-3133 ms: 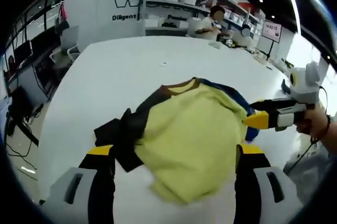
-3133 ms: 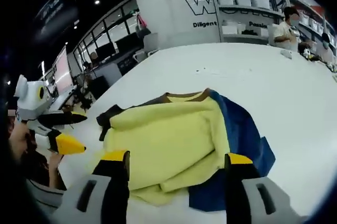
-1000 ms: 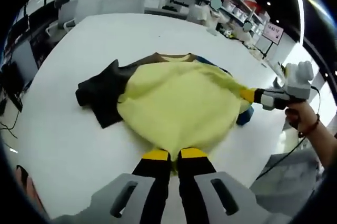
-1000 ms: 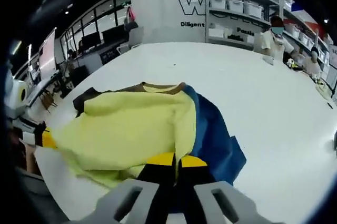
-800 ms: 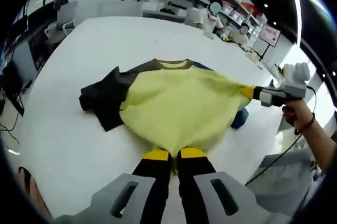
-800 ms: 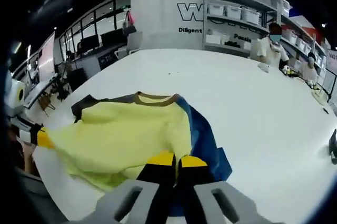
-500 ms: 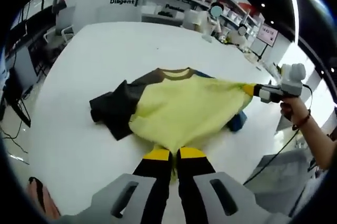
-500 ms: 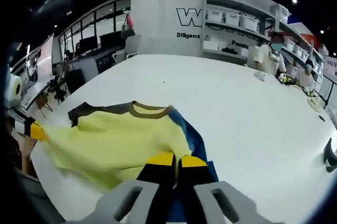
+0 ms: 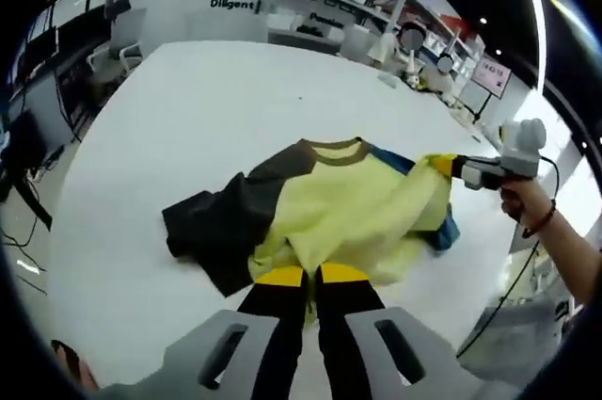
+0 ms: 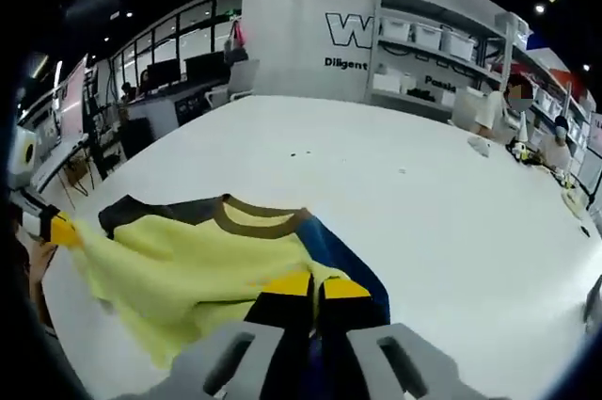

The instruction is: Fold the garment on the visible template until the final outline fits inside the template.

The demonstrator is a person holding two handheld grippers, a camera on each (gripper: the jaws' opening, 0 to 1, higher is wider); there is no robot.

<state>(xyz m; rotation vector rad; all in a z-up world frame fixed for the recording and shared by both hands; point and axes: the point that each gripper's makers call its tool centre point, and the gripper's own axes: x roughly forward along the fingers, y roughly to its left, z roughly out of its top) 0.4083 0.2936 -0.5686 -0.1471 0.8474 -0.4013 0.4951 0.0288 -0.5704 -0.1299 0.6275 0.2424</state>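
A shirt with a yellow body (image 9: 343,212), brown collar (image 9: 331,150), dark sleeve (image 9: 216,231) and blue sleeve (image 9: 442,228) lies on the white table (image 9: 188,108). My left gripper (image 9: 313,276) is shut on the yellow hem, held above the table. The right gripper (image 9: 442,165) comes in from the right, pinching the hem's other corner, with a hand (image 9: 522,200) behind it. In the right gripper view my right gripper (image 10: 315,284) is shut on yellow cloth (image 10: 179,273) beside the blue sleeve (image 10: 346,264). The left gripper (image 10: 61,229) shows at the left, and the hem stretches between the two.
White table (image 10: 451,221) spreads wide beyond the shirt. Shelves with bins (image 10: 423,42) and a person (image 10: 499,108) stand past its far edge. Desks and chairs (image 9: 38,108) lie off the left side. The near table edge runs just under my jaws.
Both grippers went from open to shut on the yellow hem. They have since lifted it and carried it toward the collar, so the yellow body looks shorter and bunched.
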